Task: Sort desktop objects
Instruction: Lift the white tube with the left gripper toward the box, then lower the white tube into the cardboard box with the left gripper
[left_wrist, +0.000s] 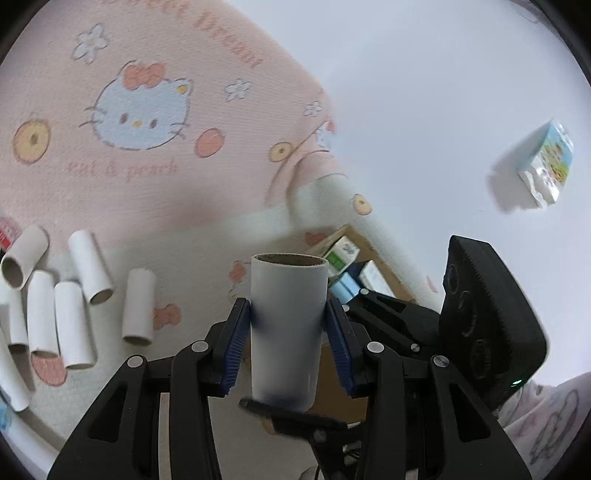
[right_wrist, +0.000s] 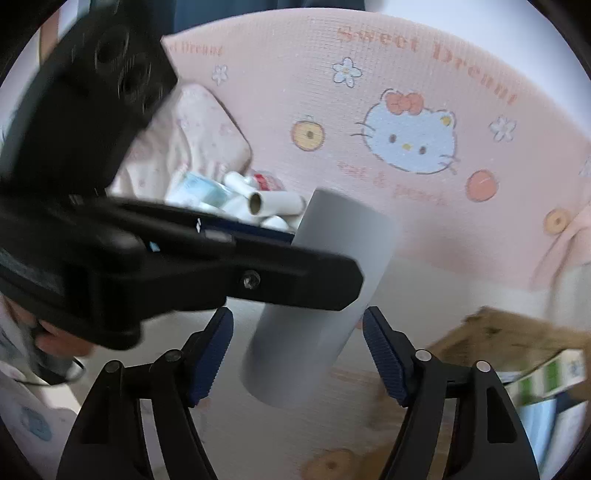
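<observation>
A white cardboard tube (left_wrist: 288, 295) stands upright between the blue pads of my left gripper (left_wrist: 287, 308), which is shut on its sides. In the right wrist view the same tube (right_wrist: 332, 236) hangs tilted and blurred, with a black finger (right_wrist: 295, 280) of the left gripper across it. My right gripper (right_wrist: 298, 321) sits around the tube's lower end, open, with a gap between each pad and the tube. The right gripper's black body (left_wrist: 491, 325) shows at the right of the left wrist view.
Several more white tubes (left_wrist: 74, 314) lie on a pink cat-print mat (left_wrist: 140, 110), heaped with small packs (right_wrist: 266, 203). A cardboard box (left_wrist: 354, 266) holding small cartons sits below the grippers, its rim (right_wrist: 517, 332) at right. A tissue pack (left_wrist: 546, 162) lies on the white surface.
</observation>
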